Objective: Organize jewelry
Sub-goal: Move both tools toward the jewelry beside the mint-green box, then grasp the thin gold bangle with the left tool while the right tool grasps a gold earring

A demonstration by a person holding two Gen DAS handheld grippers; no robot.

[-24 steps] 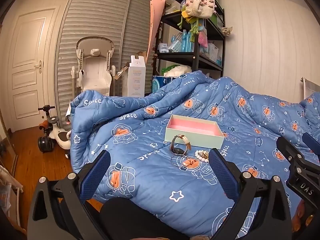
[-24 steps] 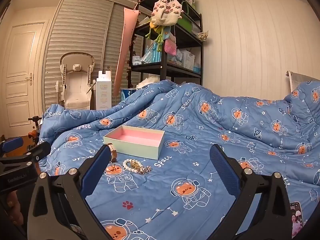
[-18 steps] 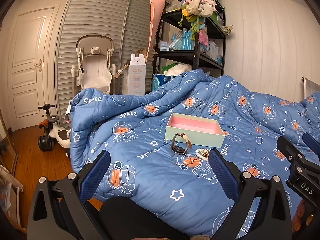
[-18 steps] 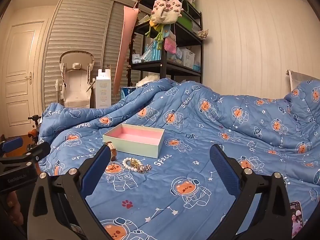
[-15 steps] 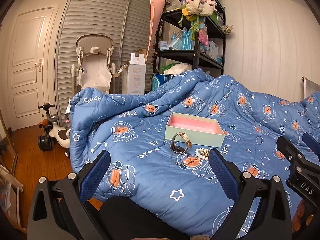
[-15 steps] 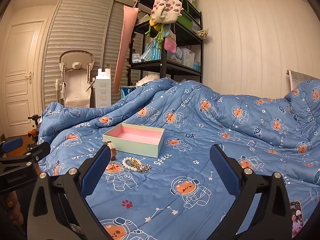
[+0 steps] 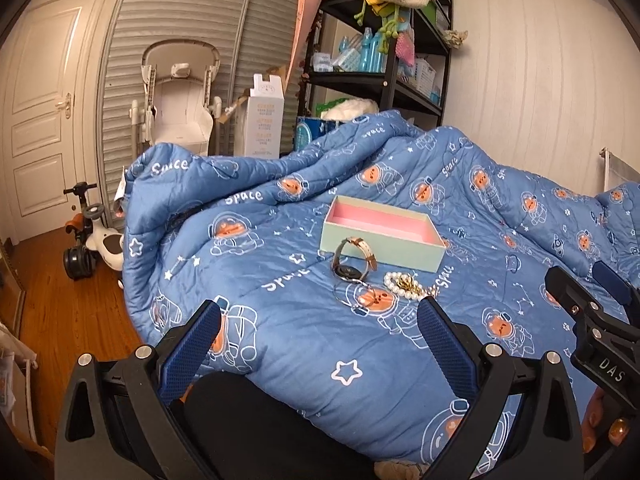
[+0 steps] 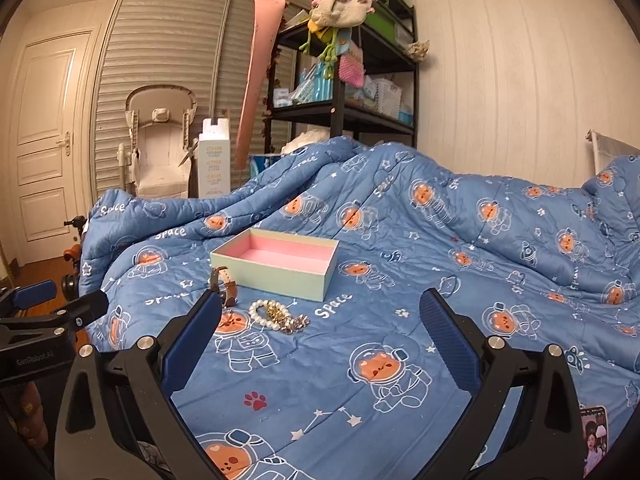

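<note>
Spreading across nearly everything in view, the blue space-print quilt (image 8: pixel 460 248) covers the bed and carries all the jewelry. Compared with the views under a second ago, almost nothing has shifted — both cameras sit in nearly the same spot, so the task reads as not yet begun and the approach has barely started.

Next in size, the open box (image 8: pixel 276 266), pale green outside and pink inside, lies on the quilt at the middle, and it looks empty. The left hand-held gripper (image 7: pixel 316 344) hangs near the bed's near edge, released, its blue pads wide apart with nothing between them. The right hand-held gripper (image 8: pixel 320 336) hovers over the quilt in the same way, spread wide and empty.

The watch (image 7: pixel 354 258), with its brown strap looped up, stands just beside the box's near wall, towards its left end. The pearl bracelet (image 8: pixel 266 312) lies just right of the watch and slightly nearer, with a gold chain (image 8: pixel 294 322) tangled against it — whether these are one piece or two I cannot tell. All of it is still outside the box, so every piece remains to be placed.
</note>
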